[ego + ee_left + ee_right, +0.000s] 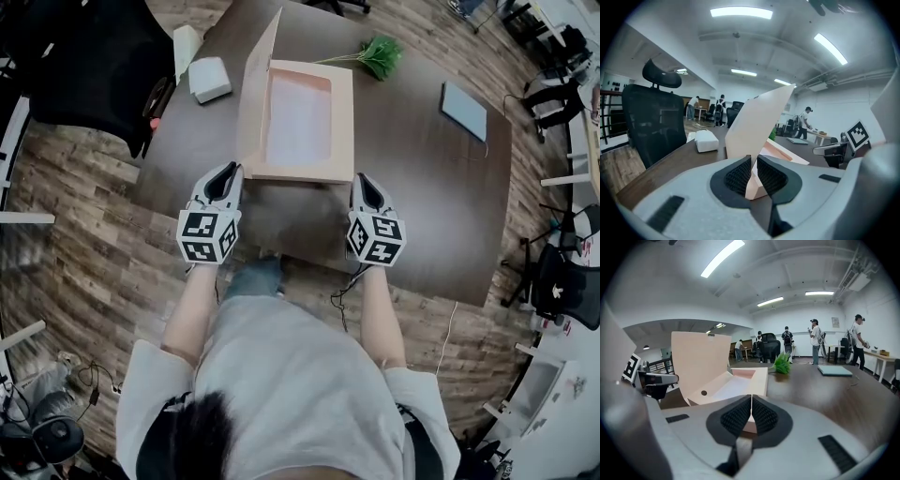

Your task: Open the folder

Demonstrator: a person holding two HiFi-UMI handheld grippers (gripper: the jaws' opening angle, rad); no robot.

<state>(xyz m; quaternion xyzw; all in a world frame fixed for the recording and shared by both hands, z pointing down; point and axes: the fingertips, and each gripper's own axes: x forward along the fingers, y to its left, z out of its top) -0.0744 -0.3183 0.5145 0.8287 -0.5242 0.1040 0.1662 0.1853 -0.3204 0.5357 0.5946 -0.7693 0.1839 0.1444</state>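
Note:
The folder [298, 122] is a pale pink box file lying on the dark table [427, 206]. Its cover [255, 94] stands raised along the left side, and the shallow tray [736, 383] is exposed. My left gripper [228, 172] is at the folder's near left corner. In the left gripper view its jaws [753, 173] stand slightly apart, with the cover's [759, 117] lower corner in the narrow gap and not pinched. My right gripper [364, 180] is at the near right corner. Its pads [761, 416] meet with nothing between them, just in front of the tray's corner.
A white box [209, 79] sits left of the folder, a green plant sprig [380, 54] behind it and a grey-blue notebook [464, 111] to the right. A black office chair [84, 56] stands at the table's left edge. Several people stand far back in the room.

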